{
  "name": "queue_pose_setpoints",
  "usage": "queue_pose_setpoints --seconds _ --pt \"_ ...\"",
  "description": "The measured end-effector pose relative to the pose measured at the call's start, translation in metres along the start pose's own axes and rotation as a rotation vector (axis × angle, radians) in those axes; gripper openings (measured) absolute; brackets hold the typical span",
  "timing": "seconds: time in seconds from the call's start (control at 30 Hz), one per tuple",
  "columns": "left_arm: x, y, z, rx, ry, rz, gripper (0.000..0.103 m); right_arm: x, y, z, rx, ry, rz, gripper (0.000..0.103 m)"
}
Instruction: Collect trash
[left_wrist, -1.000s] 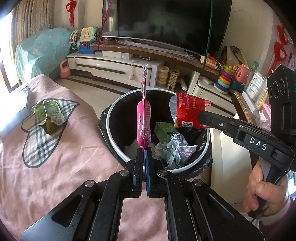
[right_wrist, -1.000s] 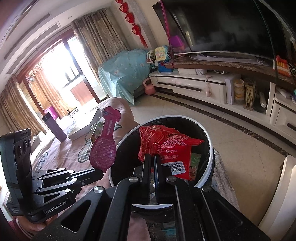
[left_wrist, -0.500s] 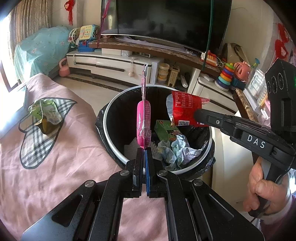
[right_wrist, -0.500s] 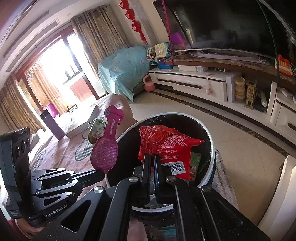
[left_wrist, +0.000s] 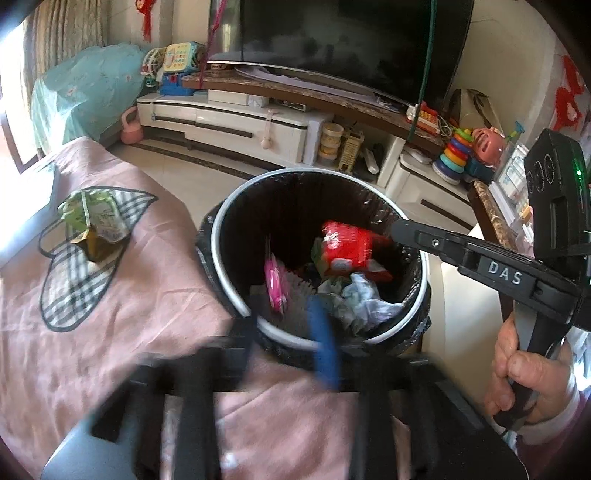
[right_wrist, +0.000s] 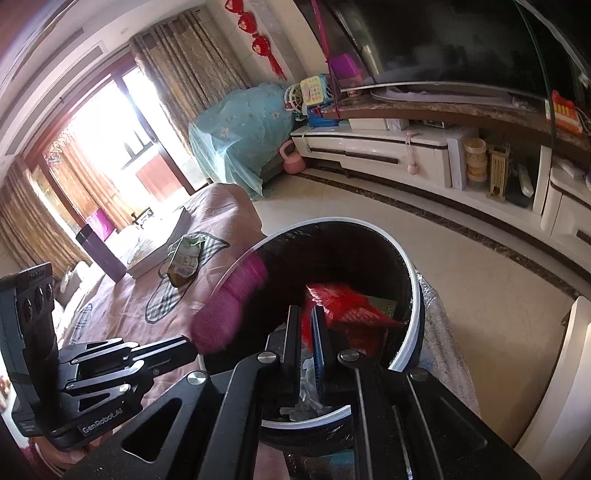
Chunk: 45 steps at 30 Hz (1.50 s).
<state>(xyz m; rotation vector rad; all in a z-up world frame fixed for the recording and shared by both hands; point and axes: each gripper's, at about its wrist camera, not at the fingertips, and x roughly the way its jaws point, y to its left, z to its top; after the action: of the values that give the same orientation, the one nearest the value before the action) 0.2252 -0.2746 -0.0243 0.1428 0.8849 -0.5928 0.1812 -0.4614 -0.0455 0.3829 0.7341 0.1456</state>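
Observation:
A round black trash bin (left_wrist: 236, 306) with a white rim stands beside the pink-covered table; it also shows in the right wrist view (right_wrist: 413, 284). A pink wrapper (left_wrist: 277, 282) is blurred inside the bin by its near wall; in the right wrist view it (right_wrist: 229, 314) is a pink blur at the rim. A red snack bag (left_wrist: 351, 247) lies in the bin on crumpled paper (left_wrist: 364, 299); it shows red in the right wrist view (right_wrist: 351, 314). My left gripper (left_wrist: 284, 332) is blurred with its jaws apart. My right gripper (right_wrist: 304, 325) is open over the bin.
A crumpled green juice carton (left_wrist: 92, 221) lies on the plaid heart patch of the pink cloth (left_wrist: 92, 332), left of the bin. A book and a purple cup (right_wrist: 101, 254) sit further back. A TV stand (left_wrist: 236, 125) with toys lines the far wall.
Both grippers have opened. The pink wrapper and the red snack bag have dropped from the jaws into the bin. The left wrist view is blurred by motion.

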Motion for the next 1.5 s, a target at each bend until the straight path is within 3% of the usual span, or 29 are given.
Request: queue_pose_setpoints --seconds 0.13,0.27,0.47,0.7,0.93,1.2,1.37,1.5 --pt "-0.018 0.007 -0.006 -0.027 -0.038 -0.001 0.054 -0.013 -0.002 -0.005 0.027 -0.031 0.004 0.041" --pt "-0.037 0.016 -0.023 -0.073 -0.072 0.012 0.076 -0.030 0.004 -0.013 0.044 -0.070 0.022 0.075" --pt "-0.064 0.031 -0.054 -0.161 -0.113 0.030 0.087 -0.060 0.027 -0.031 0.047 -0.152 0.015 0.098" --pt "-0.091 0.046 -0.094 -0.248 -0.148 0.042 0.088 -0.078 0.048 -0.060 0.052 -0.185 0.009 0.102" --pt "-0.122 0.045 -0.118 -0.264 -0.195 0.065 0.089 -0.085 0.056 -0.084 0.103 -0.183 0.032 0.102" --pt "-0.183 0.037 -0.146 -0.221 -0.368 0.200 0.100 -0.118 0.085 -0.100 0.036 -0.281 -0.016 0.103" --pt "-0.208 0.024 -0.161 -0.160 -0.493 0.316 0.103 -0.141 0.115 -0.118 -0.090 -0.411 -0.126 0.103" --pt "-0.213 0.018 -0.170 -0.135 -0.536 0.372 0.103 -0.139 0.125 -0.128 -0.153 -0.459 -0.200 0.103"
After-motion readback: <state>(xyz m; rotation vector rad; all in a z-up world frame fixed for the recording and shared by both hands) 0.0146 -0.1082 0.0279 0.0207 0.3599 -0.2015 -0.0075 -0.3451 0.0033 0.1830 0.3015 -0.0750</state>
